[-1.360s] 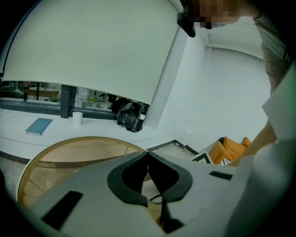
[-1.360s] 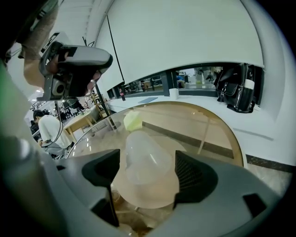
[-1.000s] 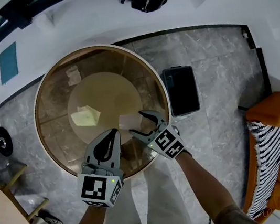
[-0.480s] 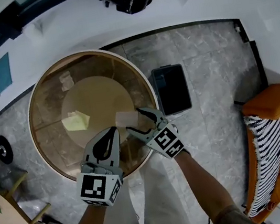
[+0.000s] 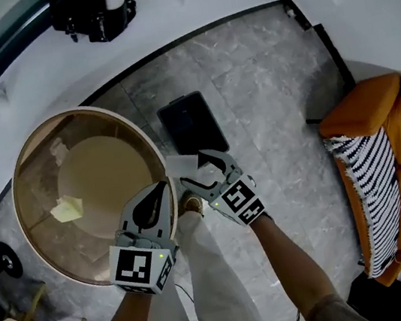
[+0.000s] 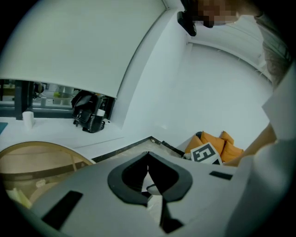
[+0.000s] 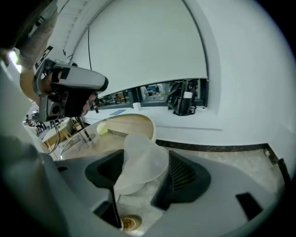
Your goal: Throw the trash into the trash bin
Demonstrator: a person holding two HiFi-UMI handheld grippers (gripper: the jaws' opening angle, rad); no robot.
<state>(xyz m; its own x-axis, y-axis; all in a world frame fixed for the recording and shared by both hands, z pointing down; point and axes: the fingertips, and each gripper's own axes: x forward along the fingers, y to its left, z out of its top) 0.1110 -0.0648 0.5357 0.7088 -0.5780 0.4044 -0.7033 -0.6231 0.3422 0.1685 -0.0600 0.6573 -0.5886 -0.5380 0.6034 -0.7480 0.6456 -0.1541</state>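
A crumpled translucent plastic cup sits between the jaws of my right gripper, which is shut on it. The right gripper view shows the cup filling the gap between the pads, above the floor. The black rectangular trash bin stands on the marble floor just beyond that gripper. My left gripper hangs beside the right one at the table's edge, its tips meeting with nothing in them. A yellow paper scrap lies on the round table.
The round glass table with a wooden rim fills the left. An orange sofa with a striped throw stands at the right. A black machine sits on the white ledge at the back. My shoe shows below the grippers.
Both grippers have swung right, off the table and over the floor toward the bin. The cup stays in the right gripper. The table now lies at the left.
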